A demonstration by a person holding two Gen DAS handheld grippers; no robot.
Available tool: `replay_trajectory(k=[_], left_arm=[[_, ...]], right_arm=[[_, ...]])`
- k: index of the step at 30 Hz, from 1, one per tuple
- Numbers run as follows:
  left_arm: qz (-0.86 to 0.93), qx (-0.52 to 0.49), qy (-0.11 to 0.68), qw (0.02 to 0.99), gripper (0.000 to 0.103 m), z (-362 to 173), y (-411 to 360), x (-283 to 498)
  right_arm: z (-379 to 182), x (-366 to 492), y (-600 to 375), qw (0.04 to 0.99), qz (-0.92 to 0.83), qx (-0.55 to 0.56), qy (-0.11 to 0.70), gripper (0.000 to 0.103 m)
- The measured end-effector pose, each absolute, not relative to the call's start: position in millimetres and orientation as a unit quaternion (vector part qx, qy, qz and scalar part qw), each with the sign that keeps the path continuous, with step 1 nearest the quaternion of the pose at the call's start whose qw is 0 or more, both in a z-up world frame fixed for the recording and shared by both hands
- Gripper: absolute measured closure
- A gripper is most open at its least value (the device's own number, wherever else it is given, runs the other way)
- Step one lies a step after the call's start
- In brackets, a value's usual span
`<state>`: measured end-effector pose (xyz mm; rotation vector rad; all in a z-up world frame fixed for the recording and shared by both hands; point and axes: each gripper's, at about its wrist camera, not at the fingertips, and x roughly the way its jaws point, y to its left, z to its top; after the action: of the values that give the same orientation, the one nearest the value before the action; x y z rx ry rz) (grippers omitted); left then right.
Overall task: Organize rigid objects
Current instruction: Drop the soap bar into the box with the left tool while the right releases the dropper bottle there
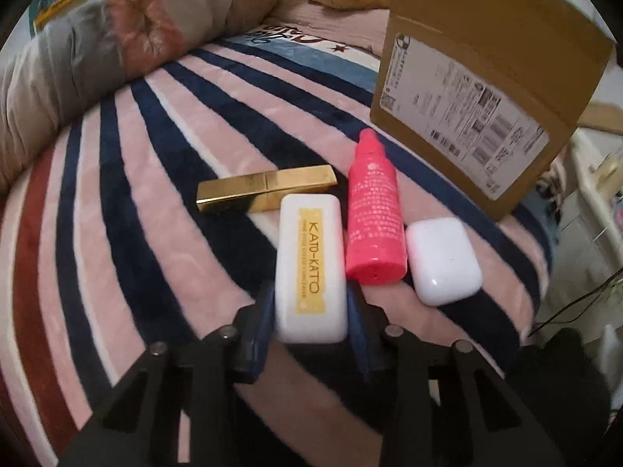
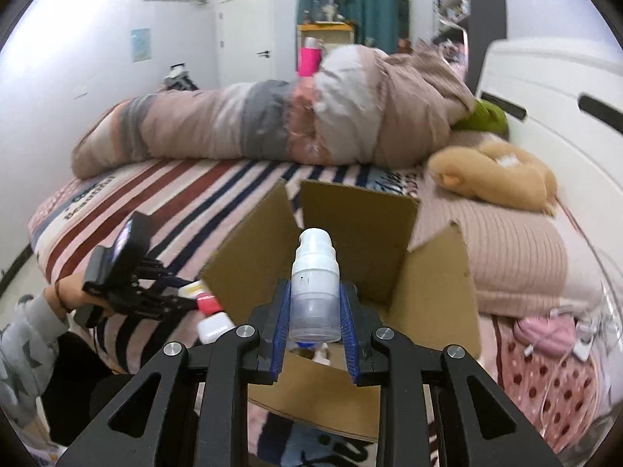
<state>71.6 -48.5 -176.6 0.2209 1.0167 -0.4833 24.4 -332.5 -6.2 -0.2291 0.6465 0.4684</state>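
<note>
Cardboard box [image 2: 350, 233], flaps open, on the striped blanket [image 1: 136, 155] at the bed's right. Near-left of it lie a gold case [image 1: 264, 190], pink bottle [image 1: 373, 214] and white pod [image 1: 442, 260], close together.

White Kato case [image 1: 311, 264]: stiff, light, glossy, likely slippery; its long flat sides suit the pads. Left gripper [image 1: 311, 311], low and level, brackets its near end, apparently touching.

Right gripper [image 2: 315, 311], raised over the box mouth, is clamped on a clear pump bottle [image 2: 315, 288] at its base; light, smooth plastic.
</note>
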Motion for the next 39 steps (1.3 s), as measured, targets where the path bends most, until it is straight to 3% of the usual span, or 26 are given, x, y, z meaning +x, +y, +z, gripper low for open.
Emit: replay_trajectory(k=[4, 10, 16, 19, 25, 35, 36, 39], left_arm=[[-0.207, 0.055, 0.478, 0.852, 0.068, -180.4, -45.8, 82.2], [-0.187, 0.059, 0.473, 0.859, 0.071, -171.7, -48.3, 78.0], [-0.17, 0.071, 0.433, 0.882, 0.071, -105.8, -39.6, 48.5], [-0.191, 0.058, 0.399, 0.895, 0.071, -55.2, -53.4, 35.2], [-0.287, 0.058, 0.362, 0.885, 0.071, 14.7, -129.1, 40.4], [-0.317, 0.119, 0.414, 0.845, 0.071, -20.6, -220.1, 80.5], [-0.317, 0.121, 0.413, 0.845, 0.067, -24.3, -222.0, 79.4], [-0.32, 0.111, 0.402, 0.851, 0.035, -20.0, -217.0, 77.6]], right_arm=[[-14.8, 31.6, -334.7, 0.91, 0.224, -0.105, 0.333, 0.083], [-20.3, 42.0, -336.9, 0.907, 0.199, -0.114, 0.353, 0.083], [-25.5, 55.1, -339.9, 0.905, 0.182, -0.104, 0.371, 0.083], [-25.0, 57.9, -344.3, 0.907, 0.18, -0.096, 0.368, 0.074], [-18.1, 51.1, -354.2, 0.911, 0.193, -0.087, 0.355, 0.071], [-18.1, 42.6, -369.9, 0.912, 0.199, -0.091, 0.348, 0.069], [-18.8, 42.7, -370.9, 0.911, 0.2, -0.092, 0.349, 0.069], [-19.3, 43.4, -372.2, 0.91, 0.2, -0.093, 0.351, 0.067]])
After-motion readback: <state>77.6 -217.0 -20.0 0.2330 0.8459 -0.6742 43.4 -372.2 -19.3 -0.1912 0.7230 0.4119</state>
